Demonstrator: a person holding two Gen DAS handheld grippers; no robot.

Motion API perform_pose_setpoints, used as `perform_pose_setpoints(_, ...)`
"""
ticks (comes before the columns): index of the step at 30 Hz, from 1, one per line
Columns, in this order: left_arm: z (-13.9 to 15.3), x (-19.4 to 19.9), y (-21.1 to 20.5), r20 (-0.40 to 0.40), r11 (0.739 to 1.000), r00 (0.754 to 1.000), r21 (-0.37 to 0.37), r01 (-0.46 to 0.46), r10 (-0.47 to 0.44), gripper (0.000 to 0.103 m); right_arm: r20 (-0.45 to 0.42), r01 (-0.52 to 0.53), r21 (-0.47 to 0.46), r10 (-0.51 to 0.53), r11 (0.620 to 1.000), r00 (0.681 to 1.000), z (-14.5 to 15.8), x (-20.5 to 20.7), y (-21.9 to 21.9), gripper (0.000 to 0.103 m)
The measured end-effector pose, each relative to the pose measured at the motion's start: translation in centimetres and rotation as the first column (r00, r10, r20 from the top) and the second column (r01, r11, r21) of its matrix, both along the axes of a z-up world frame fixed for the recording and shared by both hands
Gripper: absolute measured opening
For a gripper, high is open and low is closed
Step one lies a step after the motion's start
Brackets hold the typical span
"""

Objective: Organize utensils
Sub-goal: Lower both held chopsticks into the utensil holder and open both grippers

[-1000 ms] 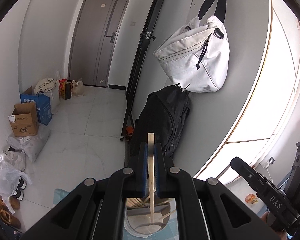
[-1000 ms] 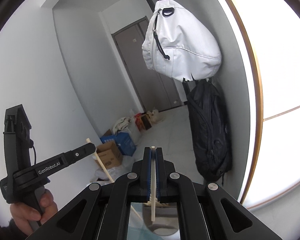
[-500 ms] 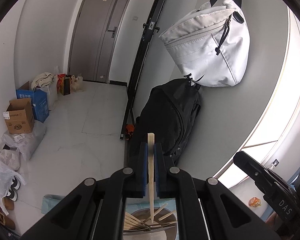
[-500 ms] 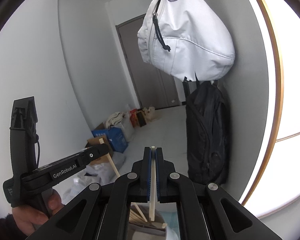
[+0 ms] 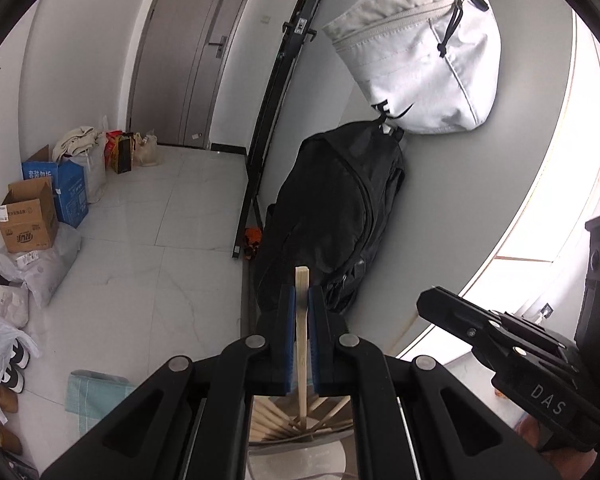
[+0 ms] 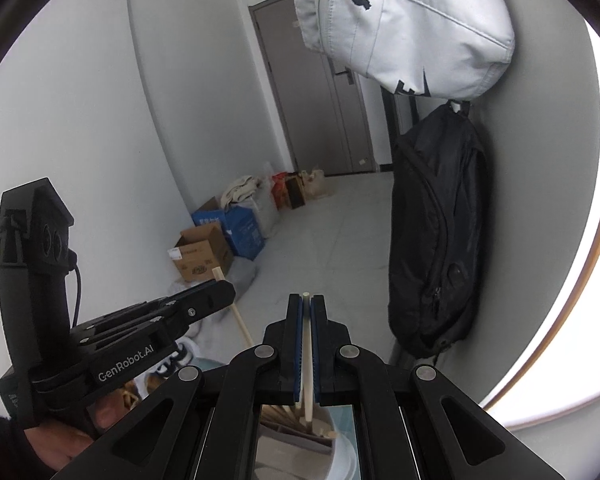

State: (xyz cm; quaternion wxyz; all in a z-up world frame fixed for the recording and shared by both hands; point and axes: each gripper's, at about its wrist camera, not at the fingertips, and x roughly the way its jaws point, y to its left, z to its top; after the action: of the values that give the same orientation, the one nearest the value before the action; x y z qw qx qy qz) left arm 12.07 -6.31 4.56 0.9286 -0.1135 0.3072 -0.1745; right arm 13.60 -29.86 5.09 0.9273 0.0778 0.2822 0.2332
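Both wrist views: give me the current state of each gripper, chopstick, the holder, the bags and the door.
left gripper: shut on a wooden chopstick, upright.
right gripper: shut on a pale chopstick, upright.
utensil holder: below both grippers, already holding several chopsticks.
white bag: hanging, zipped.
black backpack: hanging under it, closed.
door: closed.

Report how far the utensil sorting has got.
Partly done. Several wooden chopsticks already stand in the holder below both grippers. In hand: the left gripper is shut on a wooden chopstick, and the right gripper is shut on a pale chopstick, both held upright over the holder. Left: lowering and releasing these two. Any utensils still waiting elsewhere are out of view.
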Motion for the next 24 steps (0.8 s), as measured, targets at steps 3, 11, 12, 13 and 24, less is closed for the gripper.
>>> perform_pose_setpoints(3,-0.2,0.6,-0.2,-0.030,1.000,0.999,-0.007,0.014,-0.014,0.002,-0.031,-0.032,-0.014,0.032,0.999,0.999,-0.7,0.4,0.7,0.004)
perform_pose_setpoints(11,-1.4,0.8,0.4,-0.111,0.998,0.992,-0.010,0.056,-0.057,0.002,-0.106,-0.076,0.026,0.079,0.997,0.991,-2.7,1.1,1.5,0.006)
perform_pose_setpoints(12,-1.5,0.9,0.4,-0.120,0.998,0.991,-0.007,0.058,-0.059,0.002,-0.111,-0.077,0.023,0.079,0.997,0.991,-2.9,1.3,1.6,0.006)
perform_pose_setpoints(13,-1.7,1.0,0.5,-0.130,0.998,0.990,-0.004,0.059,-0.059,0.003,-0.120,-0.084,0.023,0.086,0.996,0.989,-3.2,1.3,1.7,0.007)
perform_pose_setpoints(24,-0.9,-0.3,1.9,-0.197,0.998,0.979,-0.007,0.057,-0.057,0.008,-0.114,-0.037,0.097,0.048,0.995,0.992,-2.9,-1.6,-0.2,0.019)
